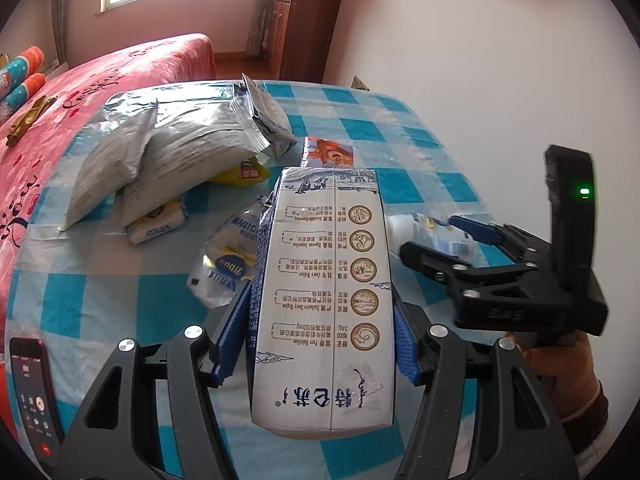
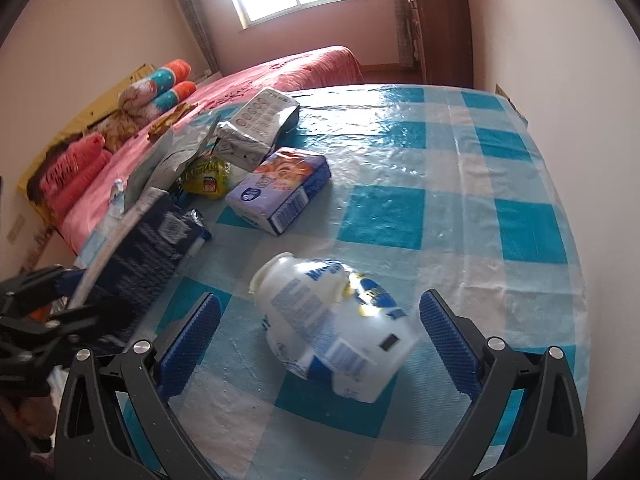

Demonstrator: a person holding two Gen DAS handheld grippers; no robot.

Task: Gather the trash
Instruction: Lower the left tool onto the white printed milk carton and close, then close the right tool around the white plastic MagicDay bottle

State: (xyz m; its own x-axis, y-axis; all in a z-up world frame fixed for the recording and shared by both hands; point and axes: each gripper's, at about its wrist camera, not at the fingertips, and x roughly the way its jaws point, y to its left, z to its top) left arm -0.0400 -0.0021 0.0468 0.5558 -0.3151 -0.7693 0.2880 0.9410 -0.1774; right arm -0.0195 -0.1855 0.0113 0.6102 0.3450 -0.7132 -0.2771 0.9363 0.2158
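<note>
Trash litters the checked surface (image 2: 460, 168): the left gripper (image 1: 324, 320) pinches a milk carton (image 1: 324, 280), while the right gripper (image 2: 320, 332), fingers spread, straddles a crushed white bottle (image 2: 332, 320). Next, probably, closing on the bottle.

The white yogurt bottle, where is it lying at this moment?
In the right wrist view the white yogurt bottle lies on its side on the checkered tablecloth, between the open right gripper fingers, nearer than the purple box.
</note>
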